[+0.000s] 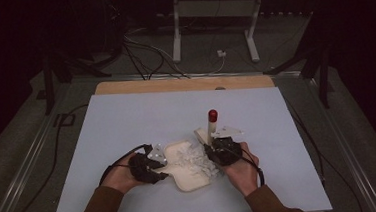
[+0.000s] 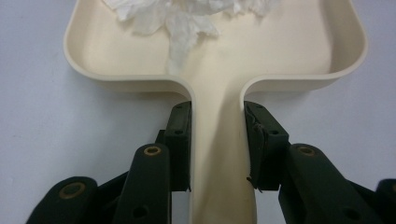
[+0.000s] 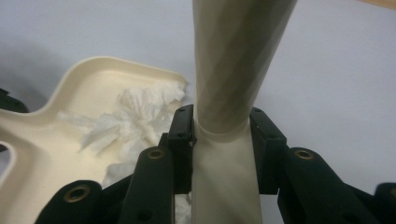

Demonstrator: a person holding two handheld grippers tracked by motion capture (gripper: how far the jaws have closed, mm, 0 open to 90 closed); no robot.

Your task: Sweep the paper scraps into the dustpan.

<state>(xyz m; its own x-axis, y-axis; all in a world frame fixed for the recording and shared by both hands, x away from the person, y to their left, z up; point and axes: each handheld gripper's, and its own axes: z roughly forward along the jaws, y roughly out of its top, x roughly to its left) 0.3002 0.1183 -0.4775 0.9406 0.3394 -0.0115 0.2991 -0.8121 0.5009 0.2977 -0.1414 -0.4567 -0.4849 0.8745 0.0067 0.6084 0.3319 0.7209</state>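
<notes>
One cream dustpan (image 1: 186,172) lay flat on the pale blue table (image 1: 127,125), near its front edge, and held a loose heap of shredded white paper (image 1: 195,158) across its shallow tray. In the left gripper view the scraps (image 2: 180,18) sat at the far side of the pan (image 2: 280,46), leaving the smooth floor near the handle bare. The pan was glossy moulded plastic with a low raised wall and rounded corners, narrowing to a flat handle.

The left gripper (image 2: 217,140) was clamped on that handle, its black jaws pressed against both sides. The right gripper (image 3: 220,144) was closed tight around the cream stem of a small brush (image 1: 211,127), which stood nearly upright at the pan's right edge with a red cap on top. In the right gripper view the stem (image 3: 233,70) was round and faintly ribbed, and the paper (image 3: 135,116) lay torn and fluffy just beside it.

Both hands met close together over the pan. Bare tabletop spread wide to the left, right and back, up to a wooden strip (image 1: 184,84) at the far edge.
</notes>
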